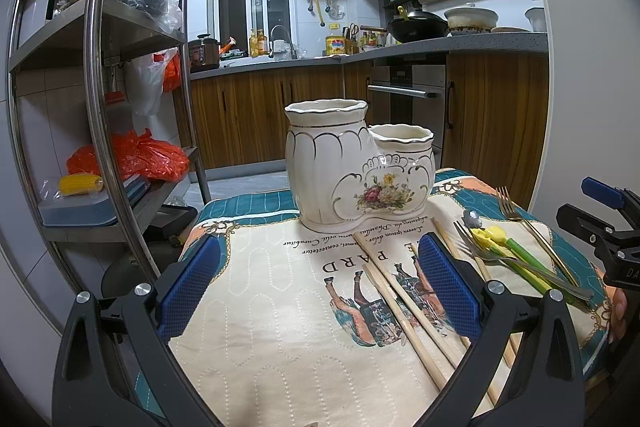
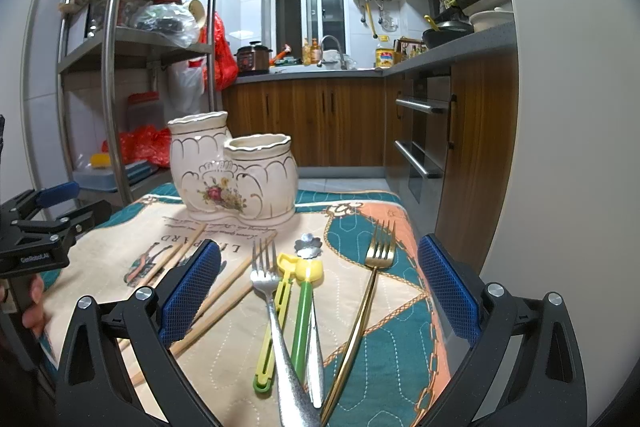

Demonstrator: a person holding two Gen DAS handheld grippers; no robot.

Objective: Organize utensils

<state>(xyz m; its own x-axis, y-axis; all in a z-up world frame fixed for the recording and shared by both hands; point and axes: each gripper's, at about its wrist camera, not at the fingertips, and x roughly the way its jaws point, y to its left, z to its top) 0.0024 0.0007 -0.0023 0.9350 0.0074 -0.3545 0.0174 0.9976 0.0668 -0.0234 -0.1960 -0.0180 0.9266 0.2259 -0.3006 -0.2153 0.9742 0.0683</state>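
Kitchen cabinets and a steel shelf rack stood behind a quilted printed table mat. At its far side sat a cream two-compartment ceramic utensil holder with a flower motif. Wooden chopsticks lay near the middle; a silver fork, gold fork and green-and-yellow utensils lay to the right. Left gripper and right gripper hovered with fingers apart, holding nothing.

I see my left gripper with its 2 blue pads spread wide, gripping nothing, low over the quilted mat. My right gripper is likewise spread, empty, low over the mat's opposite side. Fingers of each hand wrap a gripper handle at the mat's edge.
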